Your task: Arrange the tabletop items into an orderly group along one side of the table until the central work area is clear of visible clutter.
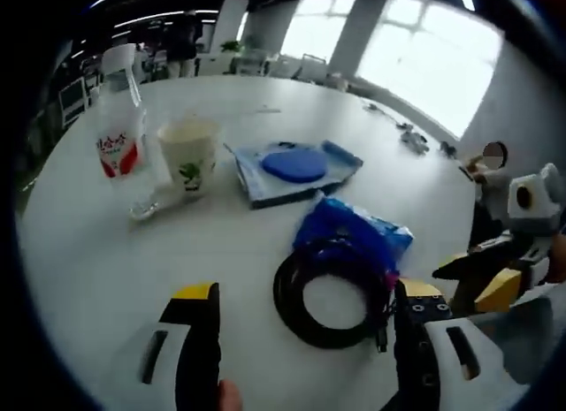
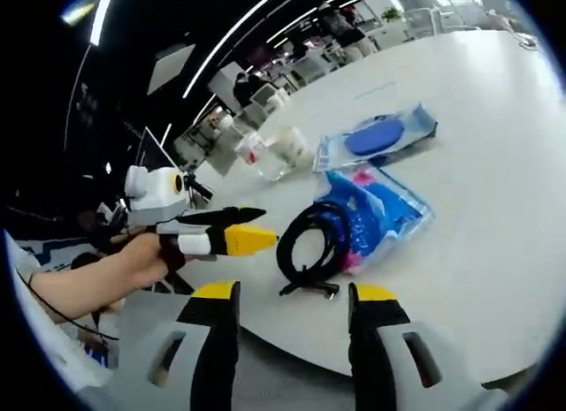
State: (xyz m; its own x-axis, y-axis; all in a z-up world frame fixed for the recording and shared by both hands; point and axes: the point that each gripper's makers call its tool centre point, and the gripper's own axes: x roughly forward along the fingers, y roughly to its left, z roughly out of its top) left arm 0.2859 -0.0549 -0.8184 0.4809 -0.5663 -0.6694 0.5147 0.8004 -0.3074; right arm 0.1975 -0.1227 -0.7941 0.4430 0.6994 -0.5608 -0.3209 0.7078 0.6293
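Observation:
A black cable coil (image 1: 329, 298) lies on the white table (image 1: 106, 243), partly over a blue packet (image 1: 355, 232). My left gripper (image 1: 308, 292) is open, its jaws wide apart on either side of the coil's near edge. Behind the packet lie a clear bag with a blue disc (image 1: 296, 167), a paper cup (image 1: 188, 155) and a plastic bottle (image 1: 119, 133). My right gripper (image 2: 294, 294) is open at the table's edge, just short of the cable coil (image 2: 309, 243) and blue packet (image 2: 382, 212). A hand holds the left gripper (image 2: 237, 236) beside the coil.
The right gripper (image 1: 485, 277) comes in at the right of the left gripper view. The bag with the disc (image 2: 378, 137), cup (image 2: 289, 146) and bottle (image 2: 251, 151) stand further in on the table (image 2: 495, 208). Small items (image 1: 411, 139) lie at the far edge near the windows.

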